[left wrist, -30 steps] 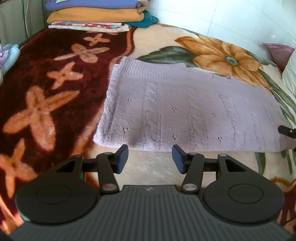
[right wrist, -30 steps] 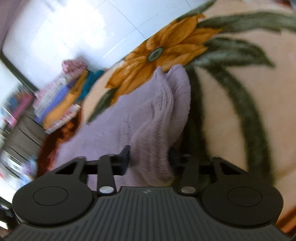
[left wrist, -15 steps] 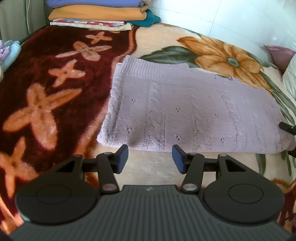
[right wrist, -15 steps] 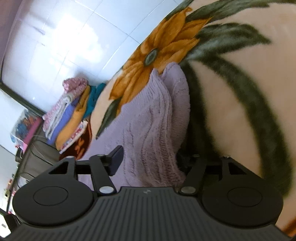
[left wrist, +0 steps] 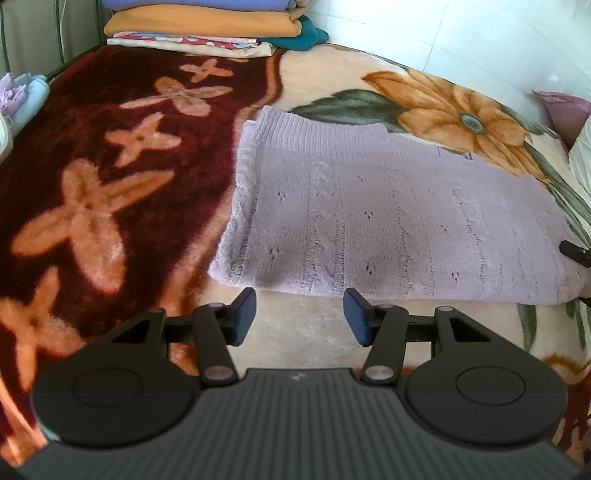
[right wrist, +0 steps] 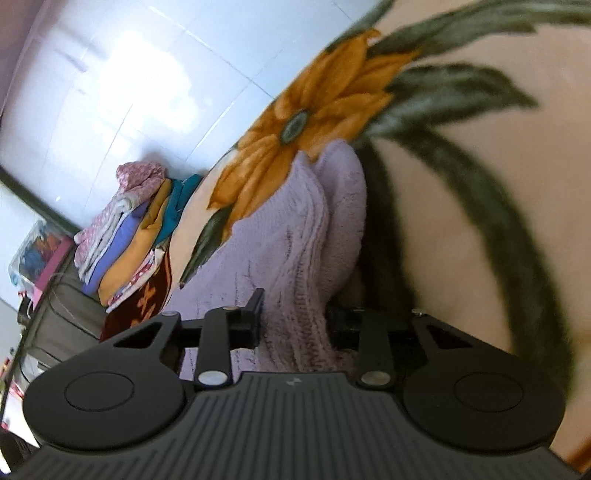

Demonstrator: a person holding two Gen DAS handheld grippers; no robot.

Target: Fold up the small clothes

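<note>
Lilac sweater [left wrist: 399, 221] lay folded on a flowered blanket [left wrist: 110, 166] by a tiled wall [left wrist: 461, 37]
Left gripper [left wrist: 299, 317] spread, empty, at 6 o'clock; only the right view showed the right gripper [right wrist: 295, 321] closing on the sweater's edge, stacked clothes [right wrist: 125, 236] at 9 o'clock

A plush blanket [left wrist: 110, 155] with orange flowers covers the bed. A stack of folded clothes [left wrist: 207, 26] lies near the tiled wall [left wrist: 461, 33].

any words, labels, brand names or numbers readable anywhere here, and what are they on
None can be read.
Left gripper: a small pale logo mark on its ribbed body, a symbol, no letters.
Right gripper: the same small mark, no letters.
Folded lilac knit: no label showing.
Stack of folded clothes: printed patterns only, too blurred to show any text.
</note>
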